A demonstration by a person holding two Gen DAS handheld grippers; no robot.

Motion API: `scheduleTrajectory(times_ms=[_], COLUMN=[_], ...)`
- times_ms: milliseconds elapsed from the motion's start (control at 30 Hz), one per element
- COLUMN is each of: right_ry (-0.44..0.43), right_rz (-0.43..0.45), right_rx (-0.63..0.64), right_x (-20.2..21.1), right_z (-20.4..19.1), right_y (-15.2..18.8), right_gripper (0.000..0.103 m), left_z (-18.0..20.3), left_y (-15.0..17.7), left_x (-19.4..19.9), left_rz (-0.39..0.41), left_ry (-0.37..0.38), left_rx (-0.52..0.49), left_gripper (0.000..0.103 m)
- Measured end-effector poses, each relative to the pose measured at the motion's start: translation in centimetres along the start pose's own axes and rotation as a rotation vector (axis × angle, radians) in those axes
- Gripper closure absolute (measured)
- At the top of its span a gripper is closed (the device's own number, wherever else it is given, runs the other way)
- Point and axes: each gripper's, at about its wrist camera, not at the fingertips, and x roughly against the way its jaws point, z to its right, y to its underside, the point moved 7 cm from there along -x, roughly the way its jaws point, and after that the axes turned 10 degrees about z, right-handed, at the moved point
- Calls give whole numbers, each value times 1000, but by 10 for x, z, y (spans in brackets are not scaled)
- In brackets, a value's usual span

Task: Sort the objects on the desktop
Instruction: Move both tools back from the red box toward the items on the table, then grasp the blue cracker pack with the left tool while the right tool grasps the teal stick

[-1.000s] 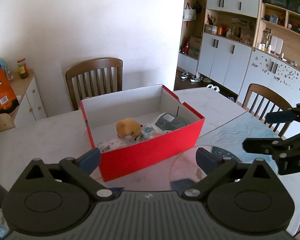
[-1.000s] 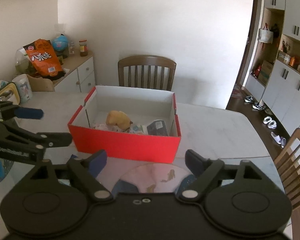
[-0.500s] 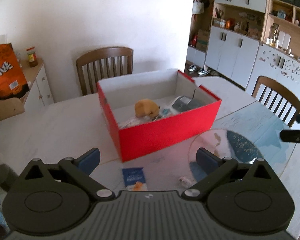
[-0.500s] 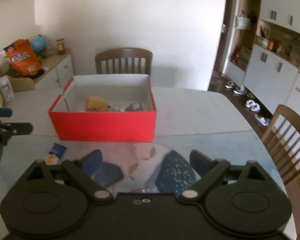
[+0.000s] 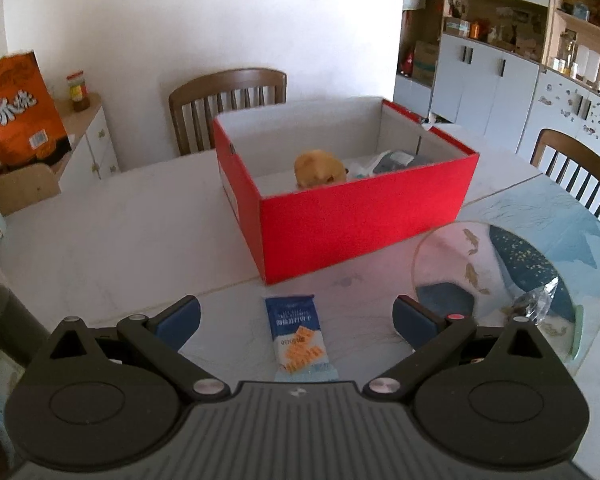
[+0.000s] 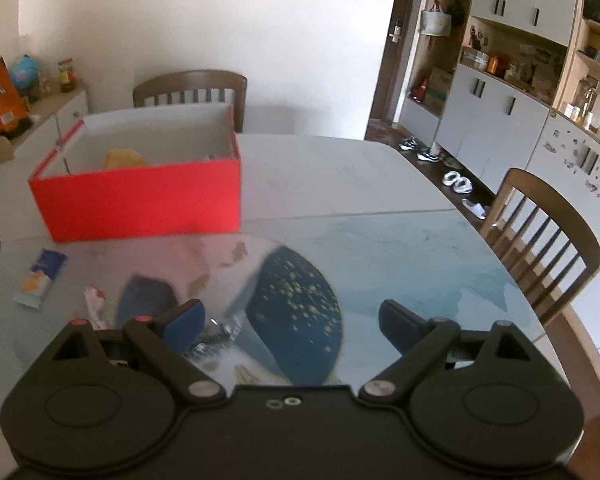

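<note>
Nearest in the left wrist view, the left gripper (image 5: 296, 316) is seen with its jaws spread wide and nothing pressed between them; a blue and white snack packet (image 5: 299, 338) printed with orange crackers lies flat on the table (image 5: 120, 240) in the gap between the two blue pads, untouched by either. Just to the right of the packet, a clear round glass disc (image 5: 512, 280) rests on a blue patterned mat, and a crumpled transparent wrapper (image 5: 538, 304) lies on it near the right edge. In the right wrist view, the right gripper (image 6: 290, 318) is likewise held wide apart with nothing gripped; a crinkled clear wrapper can be made out below its left pad, though contact cannot be judged through the blur. The snack packet (image 6: 40, 280) is seen there at the far left, and a small white and red scrap (image 6: 94, 300) lies between it and the gripper. Beyond these, an open red box (image 5: 364, 216) with a white interior stands on the table, with a yellow plush toy (image 5: 320, 168) and some grey and white packages inside it. Behind the box a wooden chair (image 5: 228, 104) is pushed against the table, and an orange snack bag (image 5: 16, 108) stands on a low white cabinet at the far left.
</note>
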Motion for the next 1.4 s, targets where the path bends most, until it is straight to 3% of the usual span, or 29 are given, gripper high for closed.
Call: scheduleTrajectory(times_ms=[300,700,1033,1300,1400], right_ry=[26,56,58,45,41], right_rz=[-59,-137,-174,-171,-163], right_rx=[-46,-96,-115,-169,-171], right_x=[-19,-34,-52,-58,-59], right_z=[9,21,21,25,24], right_y=[39,84,95,95,95], right_gripper=[11,19,31,34,38], left_z=[0,-2,-4,-9,-9], left_y=[27,45,55,59,62], left_x=[-30,-55,-70,-80,-82], left_rz=[-41,-31,-45,-57,-63], left_ry=[-10,-19,-21,-18,-24], left_rx=[17,10,18,44,35], left_gripper=[0,0,1,1,6])
